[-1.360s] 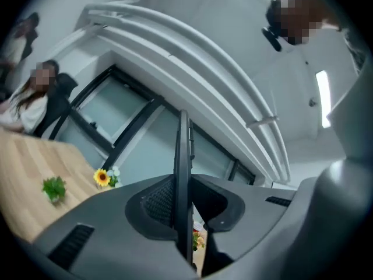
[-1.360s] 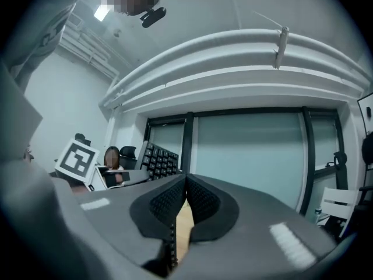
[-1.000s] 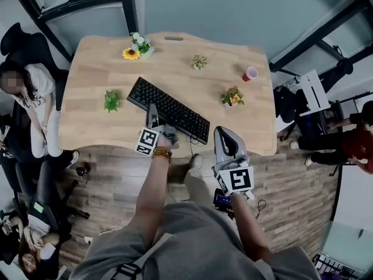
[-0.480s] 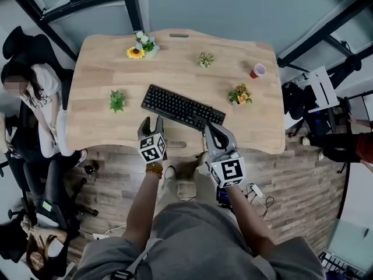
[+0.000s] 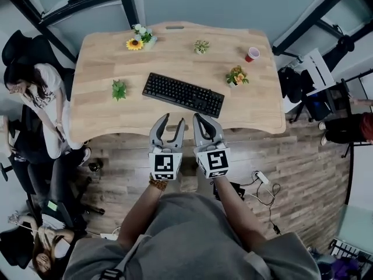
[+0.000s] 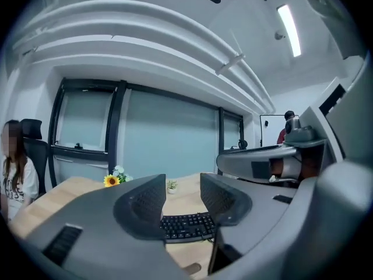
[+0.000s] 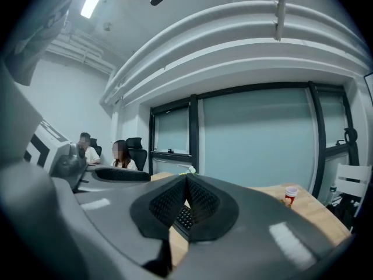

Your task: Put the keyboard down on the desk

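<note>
The black keyboard (image 5: 183, 94) lies flat on the wooden desk (image 5: 105, 63), slightly slanted, near the front edge. Both grippers hover side by side over the floor just in front of the desk, clear of the keyboard. My left gripper (image 5: 173, 120) has its jaws wide apart and closing a little, with nothing between them. In the left gripper view the keyboard (image 6: 186, 226) shows beyond the left gripper (image 6: 182, 194). My right gripper (image 5: 204, 121) is shut and empty. In the right gripper view its pads meet at the right gripper (image 7: 186, 182) tips.
On the desk stand a sunflower pot (image 5: 135, 42), a green plant (image 5: 119, 89), a succulent (image 5: 201, 46), a flower pot (image 5: 236, 76) and a red cup (image 5: 252, 54). A seated person (image 5: 35, 92) is at the desk's left end. A power strip (image 5: 260, 178) lies on the floor.
The left gripper opened and let go of the keyboard, which now rests on the desk. Both grippers drew back toward me past the desk's front edge.
</note>
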`<state>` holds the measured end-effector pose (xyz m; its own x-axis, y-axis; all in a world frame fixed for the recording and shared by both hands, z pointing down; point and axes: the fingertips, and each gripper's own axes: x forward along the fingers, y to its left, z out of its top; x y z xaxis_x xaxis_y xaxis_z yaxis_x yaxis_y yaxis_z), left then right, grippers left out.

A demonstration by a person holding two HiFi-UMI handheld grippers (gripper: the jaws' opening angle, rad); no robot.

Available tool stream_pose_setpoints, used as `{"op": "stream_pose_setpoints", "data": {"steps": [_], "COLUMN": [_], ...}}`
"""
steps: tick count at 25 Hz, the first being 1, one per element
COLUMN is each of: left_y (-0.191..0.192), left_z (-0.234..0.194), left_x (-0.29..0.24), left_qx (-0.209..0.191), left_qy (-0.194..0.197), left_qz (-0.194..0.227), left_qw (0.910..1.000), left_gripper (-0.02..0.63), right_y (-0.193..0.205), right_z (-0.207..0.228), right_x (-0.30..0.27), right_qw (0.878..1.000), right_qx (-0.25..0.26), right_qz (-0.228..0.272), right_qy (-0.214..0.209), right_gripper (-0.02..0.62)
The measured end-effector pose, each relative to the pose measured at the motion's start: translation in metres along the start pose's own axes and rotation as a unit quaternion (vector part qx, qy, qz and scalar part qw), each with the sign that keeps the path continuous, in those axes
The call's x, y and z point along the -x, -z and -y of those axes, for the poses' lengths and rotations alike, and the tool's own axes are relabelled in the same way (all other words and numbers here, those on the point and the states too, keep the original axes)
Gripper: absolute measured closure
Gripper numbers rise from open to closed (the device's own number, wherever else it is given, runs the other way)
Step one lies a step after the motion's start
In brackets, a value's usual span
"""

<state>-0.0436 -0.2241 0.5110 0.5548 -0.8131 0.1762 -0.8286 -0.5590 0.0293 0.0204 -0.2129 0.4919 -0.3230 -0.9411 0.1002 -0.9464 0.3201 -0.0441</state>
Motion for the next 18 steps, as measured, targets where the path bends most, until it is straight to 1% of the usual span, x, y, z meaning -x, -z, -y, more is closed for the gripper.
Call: {"op": "stream_pose_setpoints", "data": {"steps": [3, 5, 10, 14, 18], "left_y": [-0.007, -0.011, -0.018, -0.018, -0.028], "left_z": [0.011, 0.021, 0.067, 0.132, 0.21], "left_x": [0.001, -0.001, -0.011, -0.026, -0.047], "left_qx": [-0.004, -0.014, -0.036, -0.048, -0.049], "left_qy": [-0.001, -0.001, -0.003, -0.013, -0.017], "left_qz": [0.004, 0.006, 0.003, -0.007, 0.003], "left_qw": [1.0, 0.9999, 0.9993, 0.9987, 0.9987], "left_gripper": [0.419, 0.42, 0.426, 0.432, 0.436], "right_y": [-0.008, -0.011, -0.013, -0.014, -0.016], "right_z": [0.007, 0.014, 0.047, 0.096, 0.151], "right_x": [0.017, 0.027, 0.063, 0.108, 0.157], "right_qw": [1.0, 1.0, 0.999, 0.998, 0.997], "right_qx": [-0.008, -0.012, -0.027, -0.042, -0.048], "right_qz": [0.013, 0.019, 0.036, 0.043, 0.049], "right_qy": [0.004, 0.002, -0.004, -0.014, -0.036], "right_gripper": [0.588, 0.588, 0.588, 0.588, 0.588]}}
